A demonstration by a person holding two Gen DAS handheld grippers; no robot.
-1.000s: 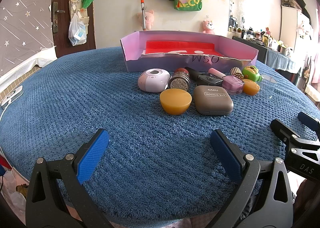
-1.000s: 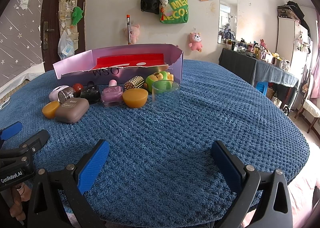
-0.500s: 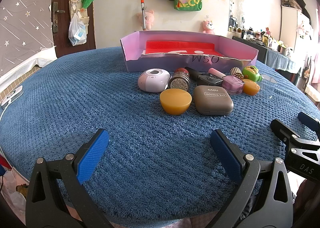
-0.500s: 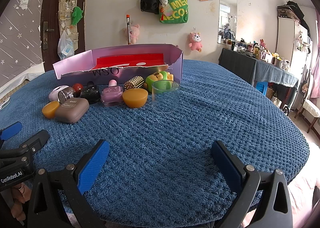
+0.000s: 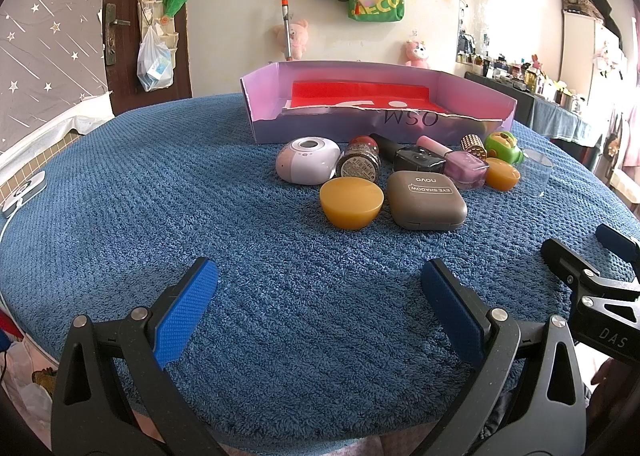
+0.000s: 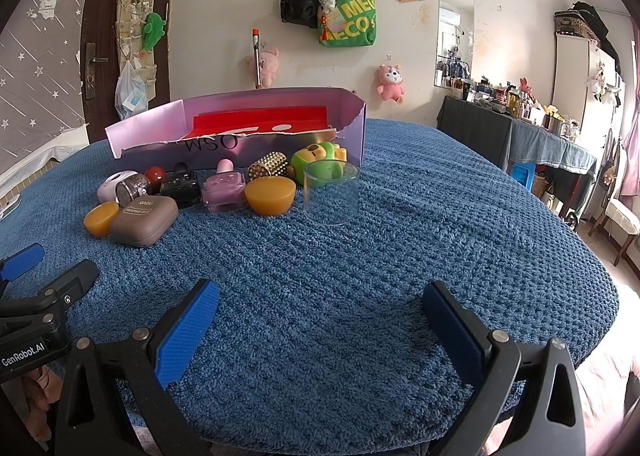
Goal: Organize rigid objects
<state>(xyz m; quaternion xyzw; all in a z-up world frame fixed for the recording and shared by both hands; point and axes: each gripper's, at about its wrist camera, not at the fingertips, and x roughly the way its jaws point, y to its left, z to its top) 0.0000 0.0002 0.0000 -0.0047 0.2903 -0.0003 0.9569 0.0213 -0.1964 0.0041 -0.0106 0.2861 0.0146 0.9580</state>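
A pink cardboard box [image 5: 472,95] with a red floor stands at the far side of the blue-covered table; it also shows in the right wrist view [image 6: 152,123]. In front of it lie several small items: an orange half-dome [image 5: 351,203], a brown eye-shadow case [image 5: 427,199], a white-pink round device [image 5: 307,164], a glitter jar [image 5: 358,163], a black case [image 5: 418,159], a pink nail-polish bottle [image 6: 224,191], a second orange dome [image 6: 270,195], a clear glass cup [image 6: 331,191], a green toy [image 6: 316,161]. My left gripper [image 5: 318,306] and right gripper [image 6: 320,328] are open and empty, near the front edge.
The blue textured cover [image 5: 160,195] spans the whole round table. A white device [image 5: 24,191] lies at the far left edge. A cluttered side table [image 6: 520,127] and a chair [image 6: 620,215] stand to the right, beyond the table.
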